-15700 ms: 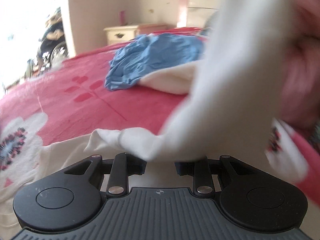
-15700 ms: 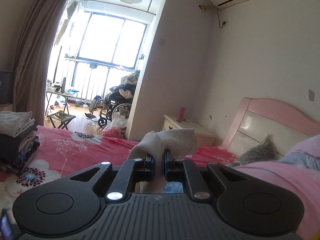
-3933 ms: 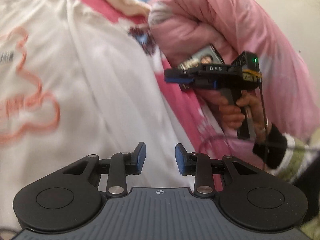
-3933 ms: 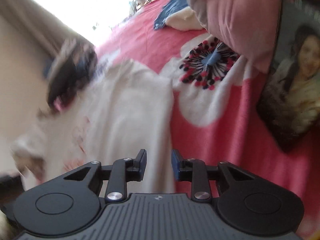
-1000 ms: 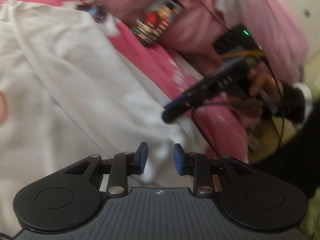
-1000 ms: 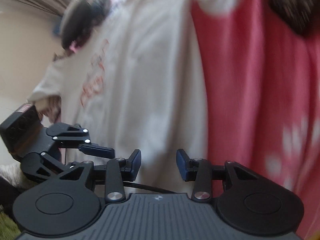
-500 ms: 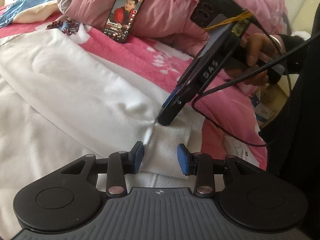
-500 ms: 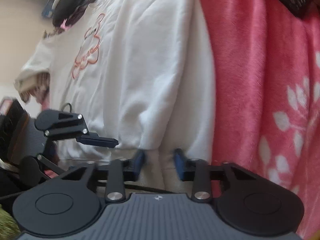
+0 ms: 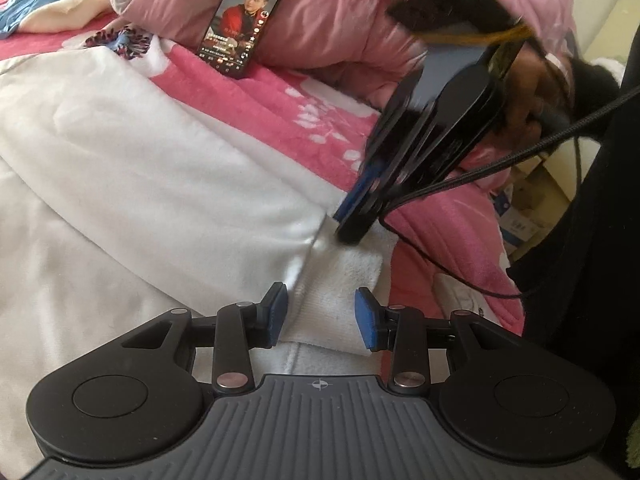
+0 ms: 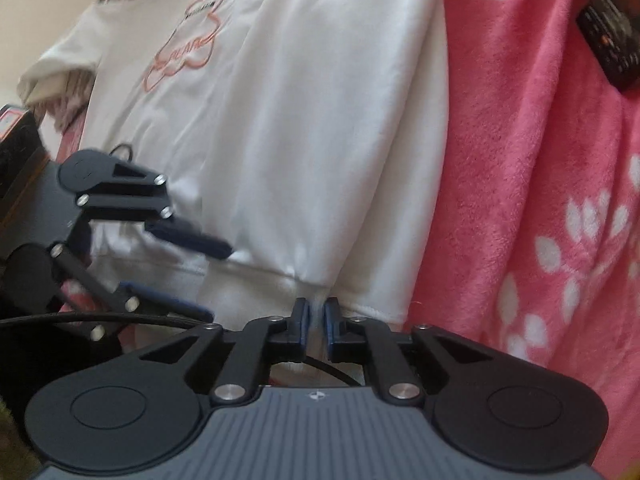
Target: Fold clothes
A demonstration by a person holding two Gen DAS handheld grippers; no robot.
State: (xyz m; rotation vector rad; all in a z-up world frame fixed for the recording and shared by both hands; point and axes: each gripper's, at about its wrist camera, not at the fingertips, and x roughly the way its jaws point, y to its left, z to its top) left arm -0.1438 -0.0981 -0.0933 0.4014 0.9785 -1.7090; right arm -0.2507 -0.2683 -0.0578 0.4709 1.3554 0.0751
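1. the white sweatshirt point(image 10: 304, 128) lies spread on the pink bed point(image 10: 532, 184).
2. right tool point(image 10: 316, 314) has just clamped its ribbed hem point(image 9: 340, 280); left tool point(image 9: 320, 316) straddles the hem, parted, gripping nothing (yet).
3. next, likely: close left, lift hem toward collar.

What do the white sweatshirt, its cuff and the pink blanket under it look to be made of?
White sweatshirt: soft matte knit, probably cotton fleece; it creases gently without shine. Cuff: coarser ribbed or terry-like knit with visible nubby texture. Pink blanket: plush synthetic-looking fleece with fuzzy pile and white printed petals.
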